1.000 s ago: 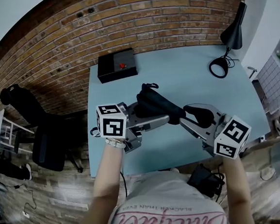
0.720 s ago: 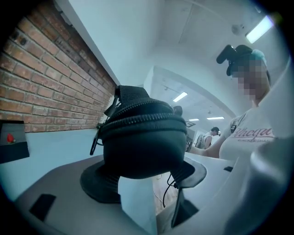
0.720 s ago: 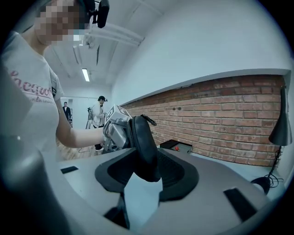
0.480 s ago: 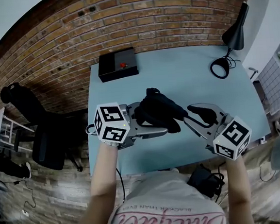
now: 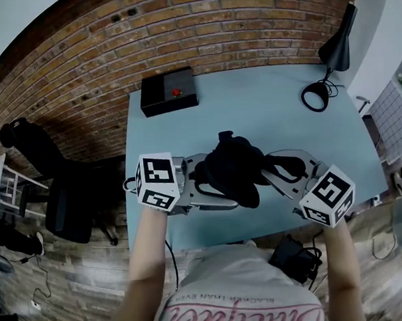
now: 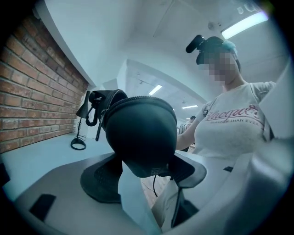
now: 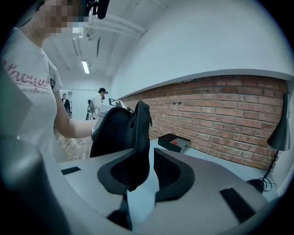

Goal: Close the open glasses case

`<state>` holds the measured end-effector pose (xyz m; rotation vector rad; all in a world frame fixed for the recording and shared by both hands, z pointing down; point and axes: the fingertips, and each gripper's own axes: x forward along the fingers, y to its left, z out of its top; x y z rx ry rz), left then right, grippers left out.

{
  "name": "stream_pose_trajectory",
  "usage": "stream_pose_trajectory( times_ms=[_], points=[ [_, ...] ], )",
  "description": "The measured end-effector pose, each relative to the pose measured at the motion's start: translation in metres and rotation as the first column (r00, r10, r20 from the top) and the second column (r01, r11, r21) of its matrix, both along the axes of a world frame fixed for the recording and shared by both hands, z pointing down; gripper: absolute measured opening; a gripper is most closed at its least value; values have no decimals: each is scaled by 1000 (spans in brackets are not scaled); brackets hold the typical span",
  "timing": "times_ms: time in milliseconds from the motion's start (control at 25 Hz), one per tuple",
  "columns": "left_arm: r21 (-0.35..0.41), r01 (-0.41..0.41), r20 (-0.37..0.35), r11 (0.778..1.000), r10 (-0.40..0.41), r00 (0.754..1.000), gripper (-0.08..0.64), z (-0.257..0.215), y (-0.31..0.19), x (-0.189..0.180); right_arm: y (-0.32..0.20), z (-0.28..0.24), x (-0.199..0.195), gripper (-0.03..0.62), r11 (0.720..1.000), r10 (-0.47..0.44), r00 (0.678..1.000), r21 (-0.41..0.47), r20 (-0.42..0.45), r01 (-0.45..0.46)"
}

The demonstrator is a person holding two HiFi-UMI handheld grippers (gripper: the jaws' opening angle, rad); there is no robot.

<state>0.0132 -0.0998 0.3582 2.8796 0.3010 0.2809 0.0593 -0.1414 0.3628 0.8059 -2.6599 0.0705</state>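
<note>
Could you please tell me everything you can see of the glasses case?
The glasses case is a black, rounded, matte shell with a zipper along its rim and a strap loop at one end. It is partly open, held up over the blue table. The jaws of the left gripper clamp its bulging body. Its thin lid stands edge-on between the jaws of the right gripper, which have just been closing, against one pad with a gap to the other.

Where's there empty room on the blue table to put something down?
The biggest bare patch is the far middle of the table, between the black box and the lamp. Another strip runs along the right edge, nearer than the lamp. It is crowded at the near middle, round the glasses case.
</note>
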Motion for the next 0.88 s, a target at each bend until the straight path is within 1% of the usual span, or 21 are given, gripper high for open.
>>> stream_pose_trajectory(
  times_ms=[80,120,160,240,320,400,440,560,600,640,760,800,840,880],
  points=[
    [7,-5,-4,1000,5,1000,327,0,2,4,1,5,-6,97,1000,-7,1000,-7,-18,7],
    [2,13,-2,1000,-13,1000,327,2,-1,5,0,6,-8,61,1000,12,1000,-14,-16,-12],
    [-14,39,-8,999,-39,999,328,2,-5,6,-2,7,-8,60,999,42,999,-25,-4,-42],
    [-70,104,-54,992,-108,993,328,-3,-16,8,-9,8,-5,57,992,118,992,-58,42,-115],
    [-119,192,-103,974,-204,973,328,-10,-31,8,-19,7,3,57,975,209,973,-94,101,-200],
    [-147,288,-118,946,-306,945,328,-12,-47,5,-29,6,16,57,950,305,943,-113,135,-292],
    [-158,336,-116,929,-355,928,328,-12,-54,4,-32,7,23,57,936,346,928,-120,139,-331],
    [-210,471,-101,857,-498,861,331,-11,-72,2,-39,12,36,57,901,427,896,-136,120,-411],
    [-230,496,-94,837,-527,845,334,-11,-75,3,-41,14,39,57,889,452,885,-137,112,-436],
    [-248,511,-86,823,-544,835,342,-10,-75,4,-42,17,42,57,875,480,871,-133,102,-466],
    [-288,548,-45,785,-583,811,365,-6,-73,12,-48,21,52,57,825,565,824,-72,51,-561],
    [-292,566,-29,771,-598,801,373,-4,-72,15,-48,21,52,57,816,577,816,-47,33,-576],
    [-287,588,-12,756,-616,787,383,-3,-71,19,-48,22,49,57,815,579,815,-26,18,-579],
    [-275,615,3,739,-639,769,388,-2,-72,23,-48,22,45,57,819,573,819,-9,6,-573]
  ],
)
